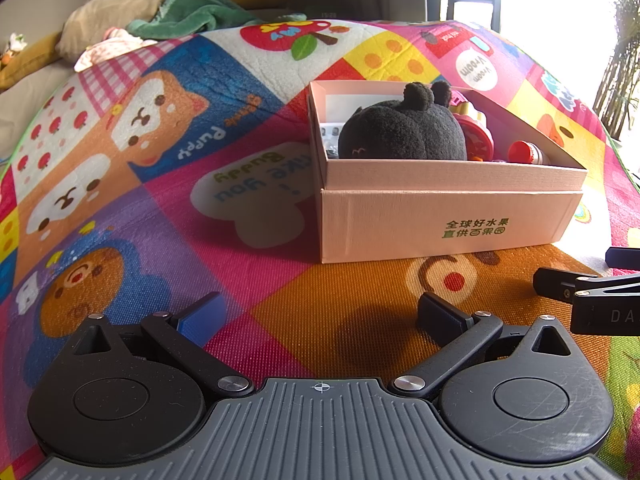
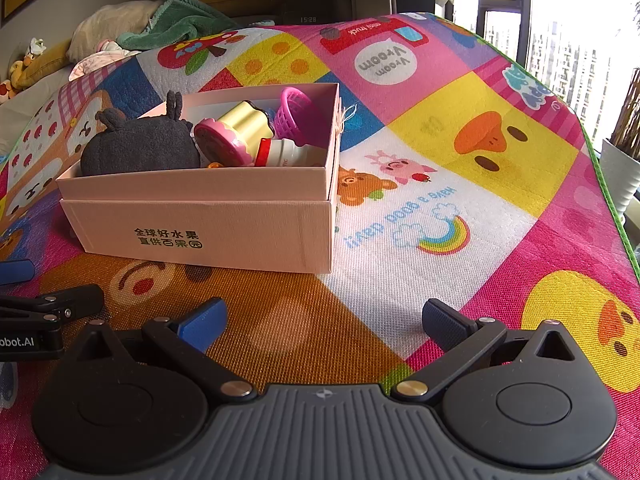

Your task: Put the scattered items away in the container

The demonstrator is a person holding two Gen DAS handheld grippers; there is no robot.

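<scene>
A pale pink cardboard box (image 1: pixel 448 216) (image 2: pixel 200 228) with green characters on its side stands on the colourful play mat (image 1: pixel 160 200). Inside lie a black plush toy (image 1: pixel 400 128) (image 2: pixel 140 146), a pink-and-gold round toy (image 2: pixel 236 130), a pink toy basket (image 2: pixel 294 114) and a red-capped white bottle (image 2: pixel 284 152) (image 1: pixel 526 153). My left gripper (image 1: pixel 320 314) rests low on the mat in front of the box, open and empty. My right gripper (image 2: pixel 322 320) sits beside it to the right, also open and empty. Each gripper's side shows in the other's view.
The play mat (image 2: pixel 460 200) covers the floor around the box. Cushions (image 1: pixel 108 12), a green towel (image 1: pixel 192 16) and small soft toys (image 2: pixel 16 72) lie beyond its far edge. A window (image 2: pixel 560 40) and a white plant pot (image 2: pixel 620 176) are on the right.
</scene>
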